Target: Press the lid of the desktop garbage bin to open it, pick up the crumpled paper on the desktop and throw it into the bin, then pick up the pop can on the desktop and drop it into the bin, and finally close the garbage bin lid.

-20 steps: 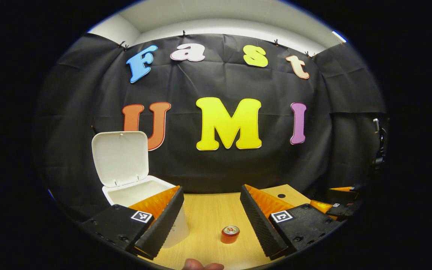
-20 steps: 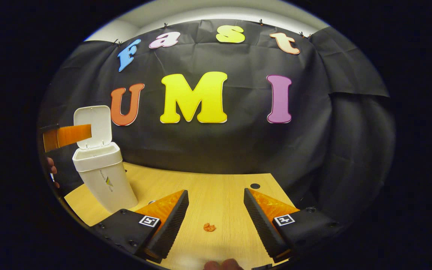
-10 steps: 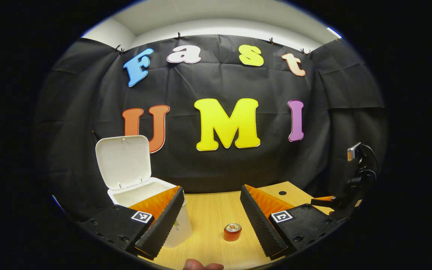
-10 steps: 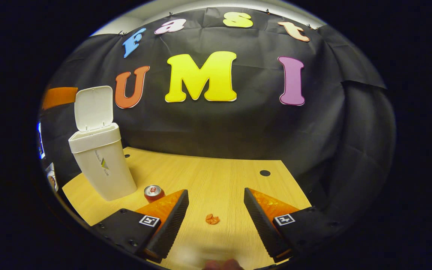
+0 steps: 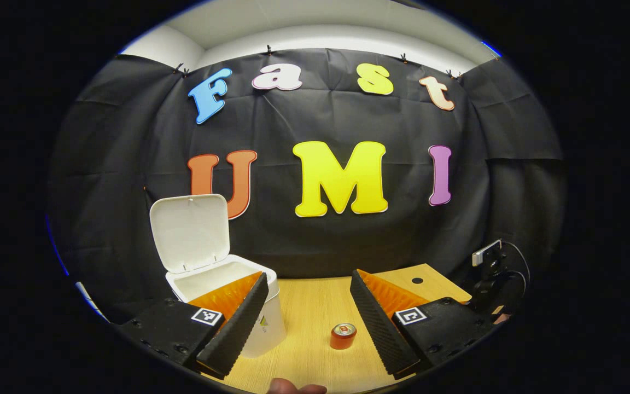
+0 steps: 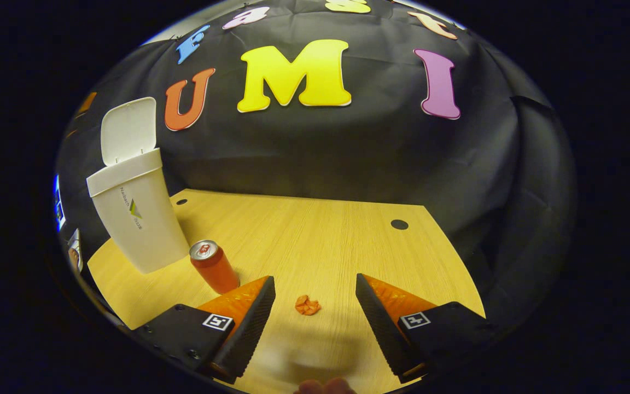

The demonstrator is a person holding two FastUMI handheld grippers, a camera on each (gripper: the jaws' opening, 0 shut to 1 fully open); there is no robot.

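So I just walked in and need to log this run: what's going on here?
A person holds a gripper in each hand, tidying a desk. The bin stands with its lid open. The right gripper is open, lined up with the crumpled paper on the desk. The left gripper is open, empty, above the pop can.

paper (image 6: 307, 305) — open desk around | pop can (image 6: 215, 266) stands left, near
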